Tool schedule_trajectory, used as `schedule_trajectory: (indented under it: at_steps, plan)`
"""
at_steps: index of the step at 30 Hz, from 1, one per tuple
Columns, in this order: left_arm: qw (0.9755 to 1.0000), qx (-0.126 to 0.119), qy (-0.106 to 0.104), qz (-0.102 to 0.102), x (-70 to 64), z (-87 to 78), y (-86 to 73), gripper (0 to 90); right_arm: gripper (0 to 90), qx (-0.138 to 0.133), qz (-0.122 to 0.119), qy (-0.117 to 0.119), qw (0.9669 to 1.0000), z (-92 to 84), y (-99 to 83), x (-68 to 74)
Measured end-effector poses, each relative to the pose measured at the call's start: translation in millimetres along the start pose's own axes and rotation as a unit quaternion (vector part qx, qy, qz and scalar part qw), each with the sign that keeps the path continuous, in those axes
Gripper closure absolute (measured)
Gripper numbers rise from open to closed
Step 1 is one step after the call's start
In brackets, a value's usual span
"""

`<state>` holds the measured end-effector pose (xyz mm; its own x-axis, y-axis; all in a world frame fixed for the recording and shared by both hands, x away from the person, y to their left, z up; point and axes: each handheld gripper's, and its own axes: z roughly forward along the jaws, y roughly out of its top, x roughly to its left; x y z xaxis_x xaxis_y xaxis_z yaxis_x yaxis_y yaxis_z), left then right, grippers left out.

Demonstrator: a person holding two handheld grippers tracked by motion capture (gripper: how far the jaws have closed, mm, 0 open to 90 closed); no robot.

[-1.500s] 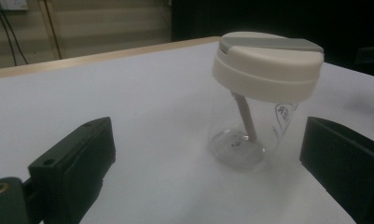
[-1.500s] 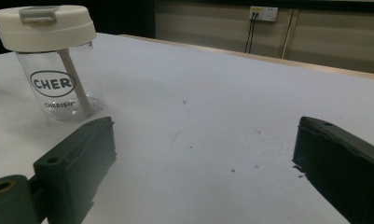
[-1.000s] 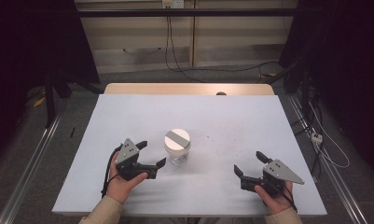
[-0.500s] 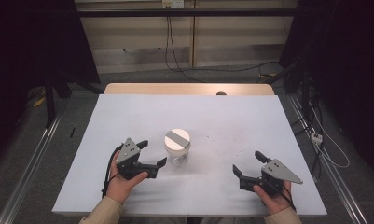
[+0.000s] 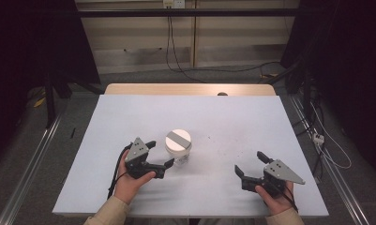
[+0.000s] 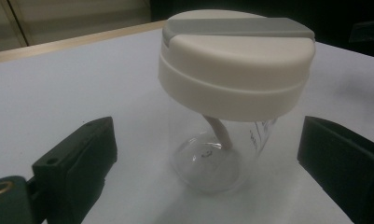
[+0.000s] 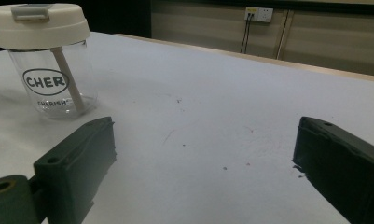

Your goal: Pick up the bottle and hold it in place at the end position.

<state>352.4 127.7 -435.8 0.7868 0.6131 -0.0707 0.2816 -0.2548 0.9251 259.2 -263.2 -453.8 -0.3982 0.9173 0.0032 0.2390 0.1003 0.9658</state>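
A clear glass jar (image 5: pixel 178 148) with a cream lid and a grey strip across the top stands upright near the middle of the table (image 5: pixel 232 117). A pale straw runs down inside it (image 6: pixel 219 133), and black lettering shows on its side (image 7: pixel 45 82). My left gripper (image 5: pixel 160 154) is open just left of the jar, its jaws apart on either side of the glass (image 6: pixel 212 158) without touching it. My right gripper (image 5: pixel 251 164) is open over bare table at the front right, well clear of the jar.
The white tabletop carries a few small dark specks (image 7: pixel 224 168). A wooden strip (image 5: pixel 190 89) edges the table's far side. Cables (image 5: pixel 326 145) lie on the floor at the right, and metal rails (image 5: pixel 31 154) run along the left.
The right gripper has drifted slightly left and toward the jar. The left gripper and the jar stay where they were.
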Motion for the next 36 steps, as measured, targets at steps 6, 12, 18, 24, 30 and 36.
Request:
schedule_trajectory:
  at_steps: [6,12,18,24,30,36]
  plan:
    - [0.9999,0.002,0.006,-0.008,0.3,5.9,0.0,4.7,5.2,0.002,0.001,0.000,1.0000,0.5,-0.5,-0.7]
    - [1.0000,0.009,0.000,-0.001,-6.1,13.3,0.9,4.7,5.3,0.001,0.000,-0.003,1.0000,1.1,0.0,-0.3]
    - [0.9999,0.015,-0.006,0.006,-14.1,22.2,0.4,4.7,5.4,0.002,-0.005,-0.001,1.0000,1.1,0.3,0.9]
    - [0.9999,0.014,0.006,0.003,-17.6,31.7,0.3,4.8,5.4,0.001,-0.004,-0.004,1.0000,-0.6,0.3,0.4]
    - [0.9997,0.016,0.018,0.005,-19.7,41.3,-0.1,4.8,5.4,0.001,-0.003,-0.003,1.0000,0.0,0.4,0.7]
    - [0.9995,0.006,0.030,0.008,-23.4,47.2,0.3,5.5,5.5,0.000,-0.004,0.000,1.0000,-0.6,0.9,1.6]
